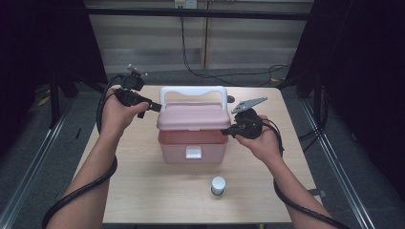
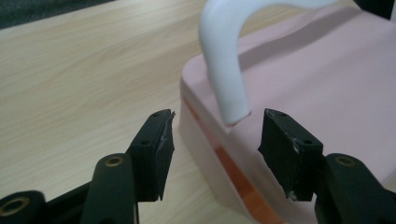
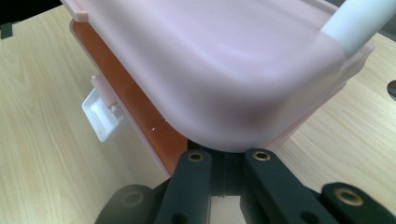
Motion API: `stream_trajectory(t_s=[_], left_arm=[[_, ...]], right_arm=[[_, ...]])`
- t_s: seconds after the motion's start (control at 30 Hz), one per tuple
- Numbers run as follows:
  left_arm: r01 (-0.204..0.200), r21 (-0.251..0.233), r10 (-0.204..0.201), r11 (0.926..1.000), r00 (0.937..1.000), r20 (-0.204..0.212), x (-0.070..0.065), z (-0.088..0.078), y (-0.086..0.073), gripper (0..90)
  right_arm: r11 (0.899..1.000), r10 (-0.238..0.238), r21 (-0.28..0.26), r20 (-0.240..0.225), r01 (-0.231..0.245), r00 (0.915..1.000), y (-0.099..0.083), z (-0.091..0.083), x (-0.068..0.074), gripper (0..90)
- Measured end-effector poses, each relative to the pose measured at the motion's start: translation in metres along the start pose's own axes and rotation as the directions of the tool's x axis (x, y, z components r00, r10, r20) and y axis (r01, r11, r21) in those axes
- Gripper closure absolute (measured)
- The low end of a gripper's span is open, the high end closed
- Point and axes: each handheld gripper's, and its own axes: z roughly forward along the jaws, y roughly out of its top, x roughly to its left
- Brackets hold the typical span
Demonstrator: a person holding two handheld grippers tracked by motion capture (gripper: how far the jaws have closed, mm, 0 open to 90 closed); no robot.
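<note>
Nearest the person, at the lower middle of the high view, a small white-capped bottle (image 1: 218, 185) stands alone on the wooden table (image 1: 143, 191), well apart from the work and in nobody's way. Above it, at the centre of the frame, sits the pink storage box (image 1: 192, 143) with its white front latch (image 1: 193, 152) and a white carrying handle (image 1: 193, 91) standing upright over the pink lid (image 1: 193, 117). The right gripper (image 1: 228, 131), at right of centre, is clenched at the lid's right corner; in the right gripper view its jaws are drawn together under the lid's rounded edge (image 3: 219, 116), and whether they pinch the rim itself is hidden. The left gripper (image 1: 156, 108), at the upper left of the box, is released: in the left gripper view its jaws stand apart on either side of the handle's foot (image 2: 229, 100), pads touching nothing. The box looks like thin, stiff moulded plastic, probably light and smooth enough to slide on the table if pushed from one side, so steadying it at both ends seems wise. The handle is the natural place to lift it; the lid's overhanging rim gives a lip for raising it, provided the latch is free. The upright handle crowds the lid's top and could block a grip from above. Beyond the table, cables (image 1: 200, 71) trail across the floor.
</note>
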Motion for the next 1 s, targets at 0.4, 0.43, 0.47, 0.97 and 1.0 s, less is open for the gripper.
stream_trajectory(t_s=[0.4,0.43,0.47,0.97,1.0], left_arm=[[-0.002,0.022,0.002,0.9997,1.0000,0.006,0.009,-0.001,-0.023,43.2],[-0.002,0.023,0.001,0.9997,0.9999,0.013,0.009,0.002,-0.026,43.2],[-0.002,0.023,0.001,0.9997,0.9999,0.013,0.009,0.002,-0.026,43.2],[0.002,0.045,-0.005,0.9990,0.9976,0.069,0.006,0.019,-0.044,42.8],[0.002,0.045,-0.005,0.9990,0.9976,0.069,0.006,0.019,-0.044,42.8]], right_arm=[[1.000,-0.008,-0.006,0.012,0.008,0.9999,0.006,-0.004,0.000,90.0],[1.000,-0.003,-0.010,0.012,0.003,0.9999,0.007,-0.005,-0.001,90.0],[1.000,-0.003,-0.010,0.012,0.003,0.9999,0.007,-0.005,-0.001,90.0],[1.000,0.005,-0.006,0.022,-0.005,0.9997,0.013,-0.007,-0.003,90.0],[1.000,0.005,-0.006,0.022,-0.005,0.9997,0.013,-0.007,-0.003,90.0]])
